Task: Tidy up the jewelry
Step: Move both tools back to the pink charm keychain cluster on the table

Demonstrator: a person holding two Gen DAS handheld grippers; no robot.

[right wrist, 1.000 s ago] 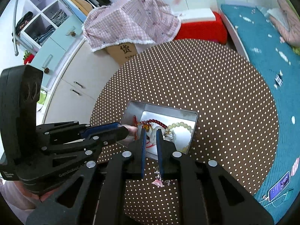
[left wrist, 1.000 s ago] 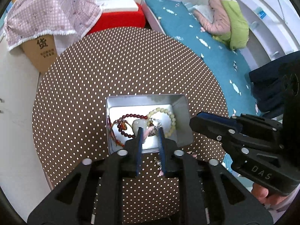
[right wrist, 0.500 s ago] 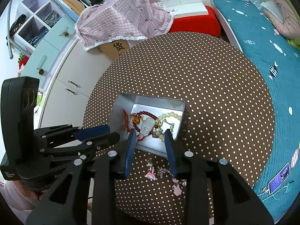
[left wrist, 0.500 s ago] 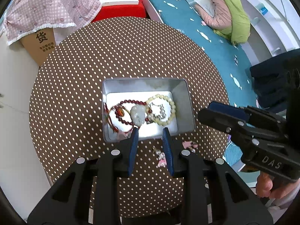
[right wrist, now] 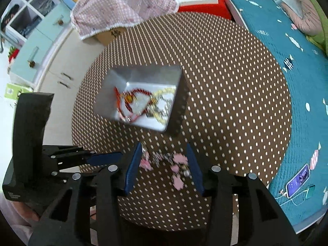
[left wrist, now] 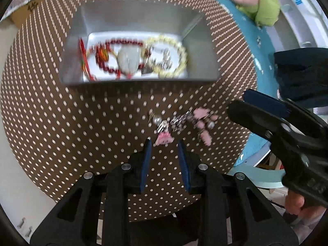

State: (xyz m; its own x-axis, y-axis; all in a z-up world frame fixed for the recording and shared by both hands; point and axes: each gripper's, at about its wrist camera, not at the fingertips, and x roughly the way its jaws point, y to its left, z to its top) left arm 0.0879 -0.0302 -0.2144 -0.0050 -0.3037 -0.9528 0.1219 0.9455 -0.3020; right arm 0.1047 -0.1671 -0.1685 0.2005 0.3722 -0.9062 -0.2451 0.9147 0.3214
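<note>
Your left gripper (left wrist: 164,143) is parted narrowly and empty, its blue tips just short of the pink-and-silver charm cluster (left wrist: 180,123) lying loose on the brown polka-dot round table (left wrist: 61,123). Your right gripper (right wrist: 164,153) gapes wide, straddling the same cluster (right wrist: 164,162), so it seems placed to pinch a piece.

Beyond the cluster, the shallow silver metal tin (left wrist: 141,14) holds a dark red bead bracelet (left wrist: 121,41), a pale yellow bead bracelet (left wrist: 176,47) and a whitish stone pendant (left wrist: 129,59).

The left view shows the tin's contents closer; the right view alone shows a phone (right wrist: 298,180) on the teal bedspread (right wrist: 287,41).
</note>
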